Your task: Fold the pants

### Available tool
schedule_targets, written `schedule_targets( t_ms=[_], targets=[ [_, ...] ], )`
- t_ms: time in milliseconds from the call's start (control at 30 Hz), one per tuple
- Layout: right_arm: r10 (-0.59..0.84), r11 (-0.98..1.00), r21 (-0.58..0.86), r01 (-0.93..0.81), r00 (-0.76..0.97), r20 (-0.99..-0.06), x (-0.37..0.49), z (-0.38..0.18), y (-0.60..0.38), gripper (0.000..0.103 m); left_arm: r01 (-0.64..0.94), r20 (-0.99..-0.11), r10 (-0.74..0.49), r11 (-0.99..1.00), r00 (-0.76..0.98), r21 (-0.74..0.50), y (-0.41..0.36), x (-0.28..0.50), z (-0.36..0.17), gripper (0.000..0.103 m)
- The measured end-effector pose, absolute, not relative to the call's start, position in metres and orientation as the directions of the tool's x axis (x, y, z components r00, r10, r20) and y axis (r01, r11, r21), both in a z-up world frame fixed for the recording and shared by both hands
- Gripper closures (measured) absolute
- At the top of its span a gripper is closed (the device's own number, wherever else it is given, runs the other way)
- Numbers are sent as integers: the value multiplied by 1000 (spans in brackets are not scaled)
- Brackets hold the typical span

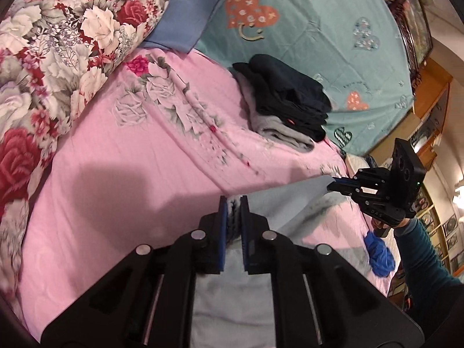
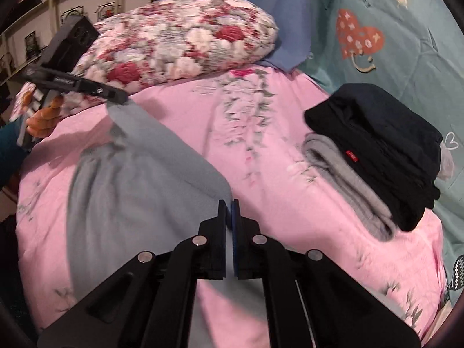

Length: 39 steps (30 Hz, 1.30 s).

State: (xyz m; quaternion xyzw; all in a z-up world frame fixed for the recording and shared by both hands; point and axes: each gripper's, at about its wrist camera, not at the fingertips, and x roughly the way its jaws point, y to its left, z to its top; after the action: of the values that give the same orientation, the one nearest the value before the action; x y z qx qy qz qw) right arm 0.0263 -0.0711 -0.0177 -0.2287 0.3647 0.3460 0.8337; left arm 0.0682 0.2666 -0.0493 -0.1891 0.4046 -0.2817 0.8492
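Right now the left gripper (image 1: 234, 203) pinches one corner of the grey pants (image 2: 139, 179), and the right gripper (image 2: 229, 206) pinches the other, the cloth stretched between them above the pink bed (image 2: 261, 150). If either thin pinch slips, the edge would drop crooked. Swinging too far right could knock the stack of folded clothes (image 2: 377, 150).
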Motion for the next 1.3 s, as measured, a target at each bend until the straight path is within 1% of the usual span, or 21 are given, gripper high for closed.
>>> schedule_targets(
  t_ms=[167,333,400,467,500,567,633,700,733,800,833,867,900,933,967,1000,1033,1133,1167,1200,1300],
  targets=[
    [433,603,-137,-786,467,-771,-53,-42,-57,100,334,-621,-607,794,496,-508,273,13,-57,95],
    [439,583,-108,-805,425,-792,-93,-70,-44,100,296,-649,-591,805,478,-515,287,-22,-74,94],
    [435,581,-95,-808,407,-803,-105,-80,-37,100,273,-680,-563,825,469,-495,291,-30,-82,93],
    [432,576,-88,-813,394,-811,-112,-88,-31,100,230,-735,-524,851,431,-472,295,-32,-96,91],
    [410,571,-106,-814,395,-822,-116,-94,-26,100,205,-763,-494,869,416,-450,296,-32,-102,85],
    [385,551,-103,-828,362,-849,-121,-105,-20,96,171,-789,-463,885,404,-432,303,-34,-109,81],
    [397,533,-68,-844,320,-860,-126,-106,-20,91,157,-791,-450,892,416,-425,312,-40,-106,81],
    [441,533,13,-846,265,-858,-126,-98,-25,81,146,-779,-441,894,446,-423,323,-48,-96,84],
    [473,538,46,-842,256,-843,-124,-90,-28,78,142,-765,-447,890,463,-434,327,-51,-89,84],
    [514,568,68,-820,290,-807,-118,-79,-31,64,148,-740,-461,880,490,-451,327,-53,-78,84],
    [528,585,81,-807,303,-793,-113,-75,-31,63,168,-727,-474,875,497,-455,321,-53,-73,83],
    [539,602,103,-792,307,-785,-108,-74,-31,63,182,-727,-477,875,495,-449,313,-53,-71,78],
    [544,618,131,-775,302,-783,-102,-77,-31,63,198,-731,-477,876,487,-440,304,-52,-71,69],
    [538,638,142,-756,306,-786,-97,-81,-31,63,218,-743,-467,884,479,-415,293,-52,-74,66],
    [522,657,145,-739,308,-796,-93,-87,-32,63,230,-759,-442,897,478,-377,285,-53,-77,63],
    [513,663,154,-732,296,-806,-91,-93,-34,63,229,-780,-405,914,477,-334,279,-52,-82,63],
    [510,664,160,-731,286,-811,-88,-96,-34,63,219,-790,-395,919,469,-329,277,-49,-85,63],
    [501,664,151,-732,285,-817,-90,-99,-39,63,152,-791,-426,903,439,-402,295,-46,-95,63],
    [508,662,154,-734,288,-812,-89,-98,-41,61,128,-787,-444,892,428,-434,302,-47,-97,62],
    [517,661,157,-734,293,-804,-89,-96,-42,59,92,-778,-476,870,409,-484,311,-49,-100,59],
    [552,650,188,-736,287,-783,-90,-94,-45,58,-10,-725,-581,778,370,-629,326,-58,-109,58]
  ],
)
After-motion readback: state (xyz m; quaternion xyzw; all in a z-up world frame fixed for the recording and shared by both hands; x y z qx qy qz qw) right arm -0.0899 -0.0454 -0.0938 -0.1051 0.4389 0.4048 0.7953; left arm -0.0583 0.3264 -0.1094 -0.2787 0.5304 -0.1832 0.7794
